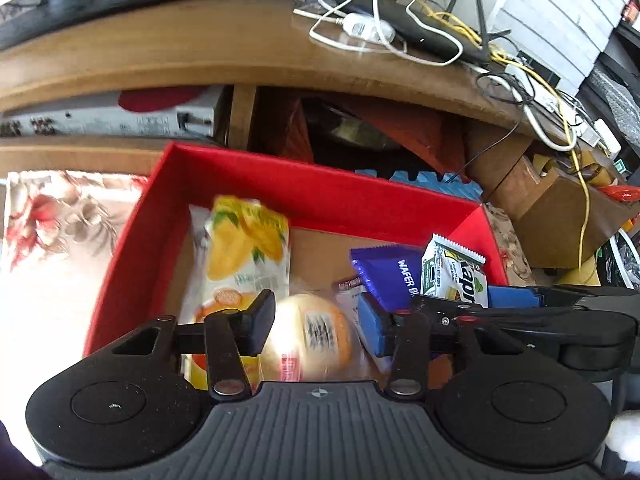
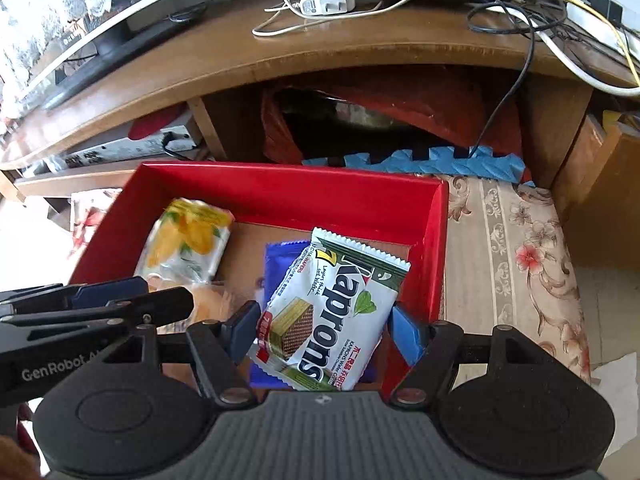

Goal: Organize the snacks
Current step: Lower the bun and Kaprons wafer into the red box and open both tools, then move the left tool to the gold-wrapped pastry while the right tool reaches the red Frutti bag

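A red box [image 1: 312, 192] with a brown floor sits on a floral cloth. Inside lie a yellow mango snack pack [image 1: 248, 248] at the left and a purple wafer pack [image 1: 392, 276] at the right. My left gripper [image 1: 316, 326] is low over the box's near side, shut on a round bun in a clear wrapper [image 1: 320, 344]. My right gripper [image 2: 324, 332] is shut on a white and green Kaprons wafer pack [image 2: 332, 312], tilted over the purple pack [image 2: 280, 260] near the box's right wall [image 2: 436, 248]. The two grippers are side by side.
A wooden desk [image 1: 200, 48] overhangs the far side of the box, with a router and tangled cables [image 1: 420, 36] on top. Blue foam mat [image 2: 440, 164] and red fabric lie behind the box. Floral cloth [image 2: 520, 264] extends right; a cardboard box [image 1: 560, 216] stands beyond.
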Tool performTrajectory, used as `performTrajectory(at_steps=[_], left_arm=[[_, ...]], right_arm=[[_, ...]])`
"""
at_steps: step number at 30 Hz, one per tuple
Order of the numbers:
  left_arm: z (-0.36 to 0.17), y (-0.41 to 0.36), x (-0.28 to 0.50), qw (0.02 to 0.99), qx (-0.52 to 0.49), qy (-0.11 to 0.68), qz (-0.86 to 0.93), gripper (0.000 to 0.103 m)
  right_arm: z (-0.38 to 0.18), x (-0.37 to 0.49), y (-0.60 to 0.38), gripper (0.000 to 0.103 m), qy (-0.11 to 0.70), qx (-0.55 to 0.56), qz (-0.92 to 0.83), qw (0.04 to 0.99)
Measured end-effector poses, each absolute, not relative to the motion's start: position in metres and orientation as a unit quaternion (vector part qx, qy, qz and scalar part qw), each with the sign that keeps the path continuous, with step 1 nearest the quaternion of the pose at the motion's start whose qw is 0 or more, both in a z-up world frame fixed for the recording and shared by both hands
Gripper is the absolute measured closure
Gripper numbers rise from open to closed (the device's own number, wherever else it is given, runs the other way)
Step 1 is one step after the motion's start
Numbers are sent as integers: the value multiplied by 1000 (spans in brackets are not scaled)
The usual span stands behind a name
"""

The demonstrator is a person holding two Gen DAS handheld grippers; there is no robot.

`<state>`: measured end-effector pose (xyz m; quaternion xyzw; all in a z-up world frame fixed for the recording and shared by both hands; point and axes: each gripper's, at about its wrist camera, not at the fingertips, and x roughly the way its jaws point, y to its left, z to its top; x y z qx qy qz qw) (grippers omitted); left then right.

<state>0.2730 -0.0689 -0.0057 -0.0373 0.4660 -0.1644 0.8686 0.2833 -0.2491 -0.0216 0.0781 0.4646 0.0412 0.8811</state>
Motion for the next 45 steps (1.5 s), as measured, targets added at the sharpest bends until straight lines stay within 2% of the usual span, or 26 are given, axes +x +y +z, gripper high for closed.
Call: performTrajectory(at_steps=[8, 12, 20, 45], left_arm=[[-8, -62, 276, 869, -37, 470, -150, 47], [-4, -61, 272, 872, -38, 464, -152, 36], [9, -59, 260, 878, -36, 451, -155, 29], [24, -38, 194, 879, -26, 447, -163, 27]], right_arm=[[-27, 290, -244, 37, 475, 78, 48, 875], [-20, 286, -245, 37, 465, 73, 43, 882], [-6, 272, -245, 37, 450, 72, 46, 889], [10, 202, -222, 37, 446, 55, 77, 890]])
